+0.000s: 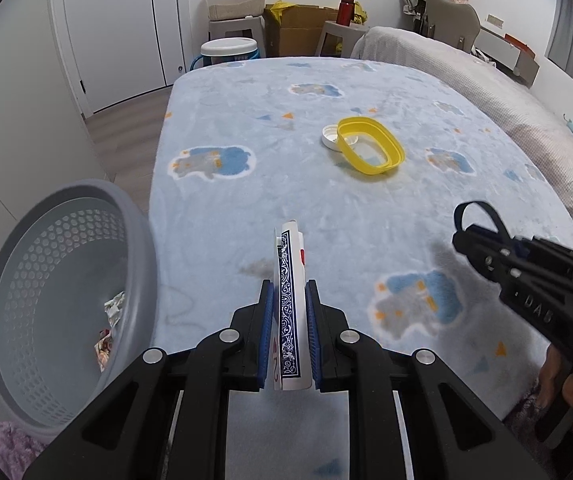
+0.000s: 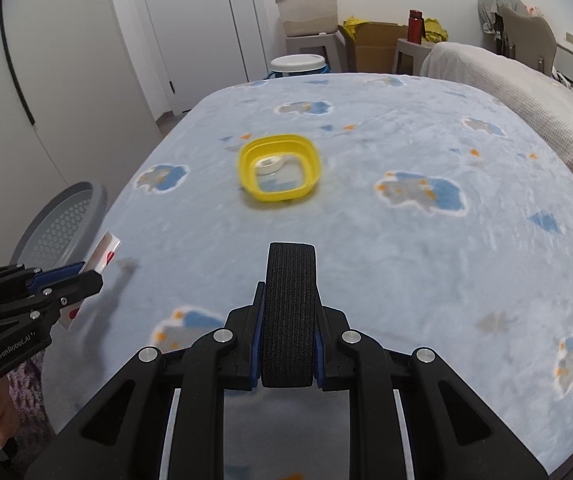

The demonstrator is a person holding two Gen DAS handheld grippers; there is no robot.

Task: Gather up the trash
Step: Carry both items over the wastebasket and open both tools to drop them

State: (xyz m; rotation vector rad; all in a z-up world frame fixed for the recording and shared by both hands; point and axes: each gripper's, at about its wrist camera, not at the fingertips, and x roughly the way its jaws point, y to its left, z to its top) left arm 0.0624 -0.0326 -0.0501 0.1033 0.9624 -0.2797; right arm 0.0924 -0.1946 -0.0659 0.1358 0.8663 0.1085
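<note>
left gripper [image 1: 289,300]: jaws clamped on a few playing cards [image 1: 287,304], held on edge just right of the basket
right gripper [image 2: 289,300]: squeezing a black elastic band [image 2: 289,312], further right of the basket
basket [image 1: 26,248]: grey, off the blanket's left edge, scraps inside
yellow ring [image 1: 370,145]: on the blanket [image 1: 246,208], well beyond the basket, white cap [image 1: 332,138] touching it

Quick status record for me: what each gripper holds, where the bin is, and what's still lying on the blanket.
left gripper: jaws shut on playing cards, blue patterned back showing, held on edge
right gripper: jaws shut on black elastic band
bin: grey perforated basket off the blanket's left edge, some wrappers inside
left on blanket: yellow lid ring with a white cap touching it
right of blanket: beige sofa
</note>
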